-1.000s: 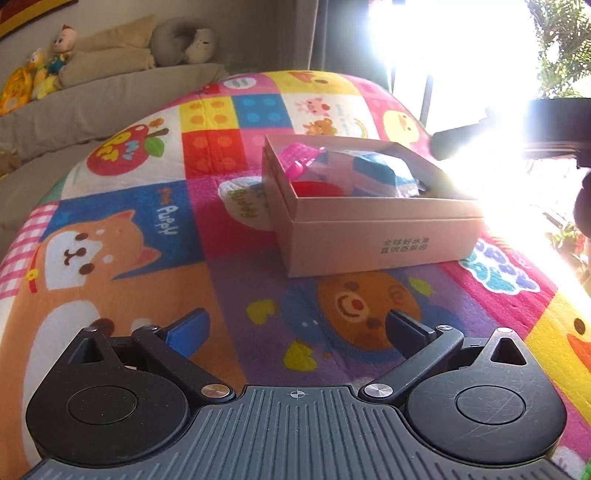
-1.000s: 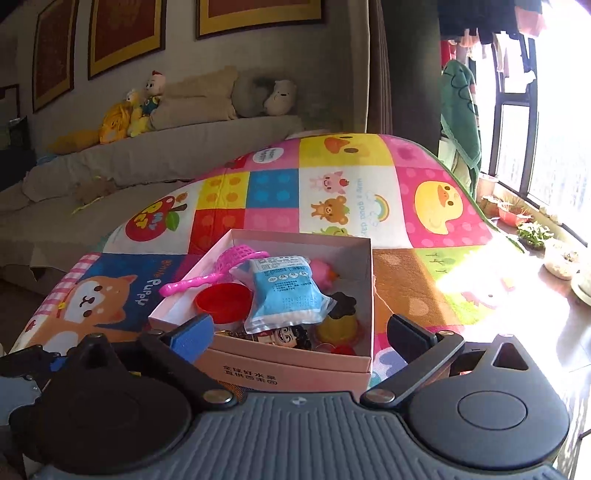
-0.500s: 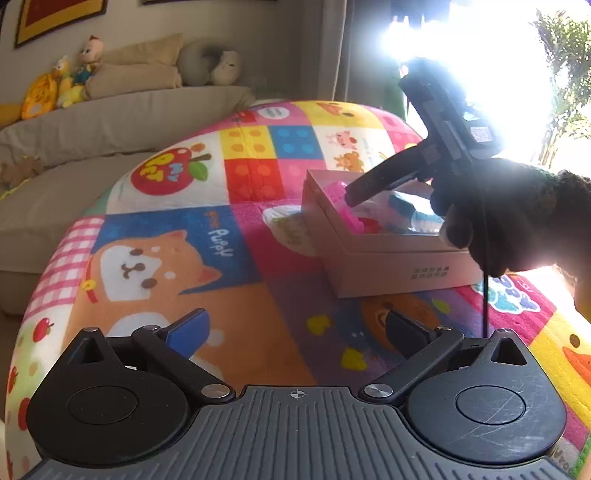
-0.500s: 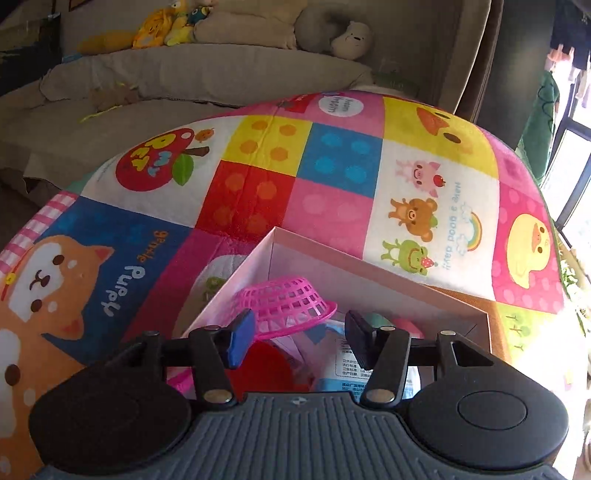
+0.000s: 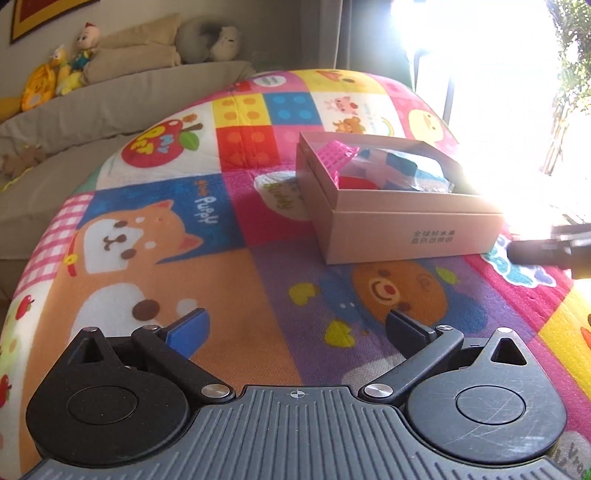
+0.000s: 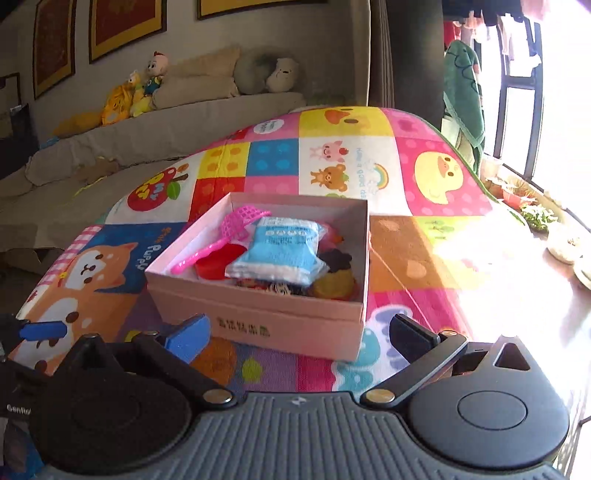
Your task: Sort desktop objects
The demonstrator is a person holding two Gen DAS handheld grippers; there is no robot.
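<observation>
Our right tongs (image 6: 299,332) spread wide, having just been opening, nothing between them, our left tongs (image 5: 297,326) also wide and empty, pink box (image 6: 258,321) on the cartoon play mat (image 5: 229,273), blue packet (image 6: 277,251), pink scoop (image 6: 236,225) inside it

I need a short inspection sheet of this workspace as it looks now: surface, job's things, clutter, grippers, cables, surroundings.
Surface: colourful cartoon play mat, sunlit at the right.
Job's things: open pink box holds a blue packet, a pink scoop, a red lid and a yellow toy.
Clutter: nothing seen on the mat outside the box.
Grippers: left gripper open, empty; right gripper open, empty, its jaws just opened wider.
Cables: nothing seen.
Surroundings: sofa with plush toys, framed pictures, window, potted plants.
</observation>
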